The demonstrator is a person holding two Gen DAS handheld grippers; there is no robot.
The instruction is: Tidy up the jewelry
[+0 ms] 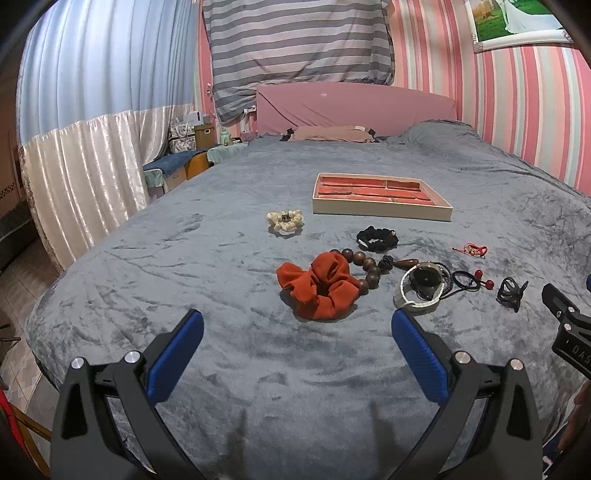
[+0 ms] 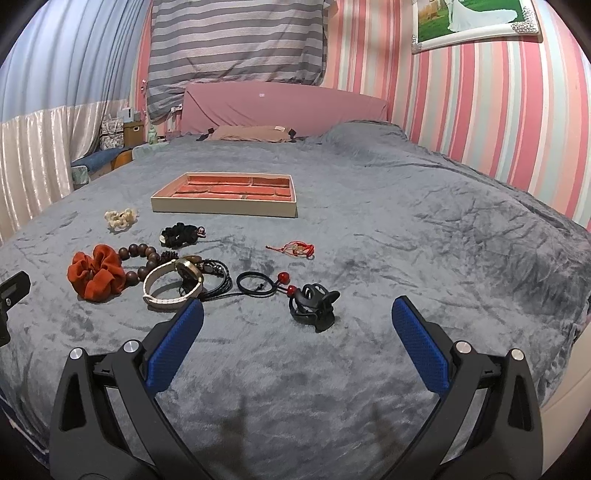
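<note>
Both grippers hover over a grey bed [image 1: 184,258], jaws spread wide, nothing between the blue pads. The left gripper [image 1: 297,332] points at the rust scrunchie [image 1: 317,286], which lies just ahead at 12 o'clock. The right gripper [image 2: 297,319] has the black claw clip [image 2: 314,304] just ahead at 12 o'clock, between its fingertips in the picture but apart from both.

In the right view, going outward: at 11 o'clock from the clip lies a black hair tie [image 2: 256,284] with two red beads [image 2: 283,277] at its right end. Left of it, at 10 o'clock, a watch [image 2: 190,275] with a white strap sits on black cords [image 2: 218,278]; its strap's near edge is hidden behind the left pad. Touching the watch's far side is a bracelet of brown beads [image 2: 138,254], and the scrunchie rests against that bracelet at its left. At 12 o'clock, well apart from the heap, lies a small red cord charm [image 2: 295,249]. Farther, at 11 o'clock, a black scrunchie [image 2: 181,234], then a cream scrunchie [image 2: 120,218] at 10 o'clock.

Beyond them all stands the tray [image 2: 221,208], cream-walled with red-lined compartments, which look bare. At the far end are a tan pillow [image 2: 251,133], a pink headboard [image 2: 280,103] and a striped wall [image 2: 480,110] with a framed picture [image 2: 476,22].
</note>
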